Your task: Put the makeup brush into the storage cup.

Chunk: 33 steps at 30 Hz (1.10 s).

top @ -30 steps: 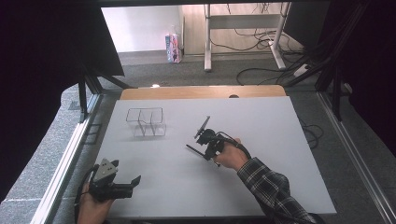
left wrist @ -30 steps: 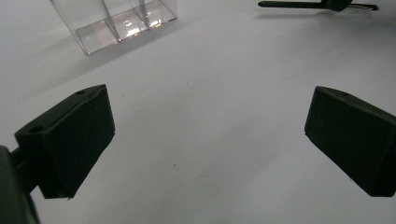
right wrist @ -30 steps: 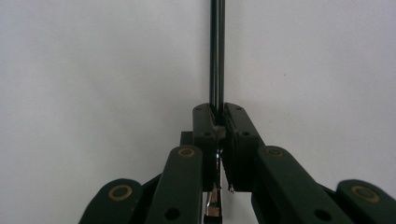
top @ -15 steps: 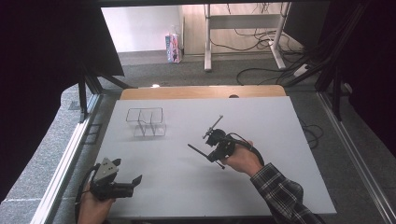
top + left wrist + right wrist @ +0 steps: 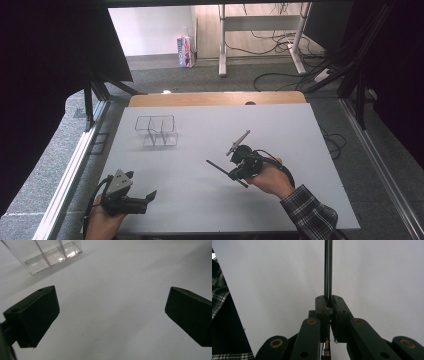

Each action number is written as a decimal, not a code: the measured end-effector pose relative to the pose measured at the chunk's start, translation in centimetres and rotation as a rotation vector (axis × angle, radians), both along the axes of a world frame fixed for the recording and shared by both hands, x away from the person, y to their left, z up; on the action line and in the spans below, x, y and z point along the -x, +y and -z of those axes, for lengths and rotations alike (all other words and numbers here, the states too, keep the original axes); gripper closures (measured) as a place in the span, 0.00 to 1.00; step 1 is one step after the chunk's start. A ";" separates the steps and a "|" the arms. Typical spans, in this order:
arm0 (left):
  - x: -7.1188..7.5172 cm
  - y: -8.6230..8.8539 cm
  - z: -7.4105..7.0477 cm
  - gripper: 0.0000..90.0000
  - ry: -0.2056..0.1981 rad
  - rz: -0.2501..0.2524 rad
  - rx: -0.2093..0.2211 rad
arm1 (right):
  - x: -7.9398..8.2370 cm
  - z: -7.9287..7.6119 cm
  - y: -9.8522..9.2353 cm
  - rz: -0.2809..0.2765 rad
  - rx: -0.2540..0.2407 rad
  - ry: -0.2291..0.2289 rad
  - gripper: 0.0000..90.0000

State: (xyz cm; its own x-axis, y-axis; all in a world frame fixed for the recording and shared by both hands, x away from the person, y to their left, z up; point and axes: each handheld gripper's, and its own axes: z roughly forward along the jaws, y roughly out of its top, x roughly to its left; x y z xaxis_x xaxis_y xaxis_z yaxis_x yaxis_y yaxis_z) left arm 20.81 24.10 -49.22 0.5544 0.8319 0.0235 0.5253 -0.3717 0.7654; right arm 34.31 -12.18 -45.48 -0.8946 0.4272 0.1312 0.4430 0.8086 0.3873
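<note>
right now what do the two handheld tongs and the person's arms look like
Both tongs are black. The left tongs carry a grey three-cornered plate on top and end in blocky, wedge-shaped black pads. The right tongs have black link arms with brass-coloured rivets, and a black cable loops over the hand. The right arm wears a dark plaid sleeve with pale lines.

No legible text, brand or number anywhere. Colourful carton [image 5: 185, 51] on the floor, well beyond the tools: print too small to read.
</note>
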 end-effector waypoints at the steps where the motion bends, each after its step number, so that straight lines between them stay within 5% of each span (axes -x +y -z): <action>1: -0.1 -0.4 -0.1 0.00 -0.003 0.007 -0.017 | 0.2 0.3 -0.4 -0.001 0.000 0.002 0.93; 12: -1.1 -2.8 -1.4 0.00 0.025 0.124 0.040 | 0.8 0.8 -0.7 -0.026 0.026 0.027 0.93; 22: -3.0 -7.0 -2.1 0.05 0.030 0.305 -0.072 | 1.5 -0.3 0.5 -0.112 0.064 0.025 0.93; 33: -4.0 -10.4 -2.0 0.23 -0.042 0.415 -0.181 | 1.8 -0.4 1.8 -0.167 0.064 0.067 0.93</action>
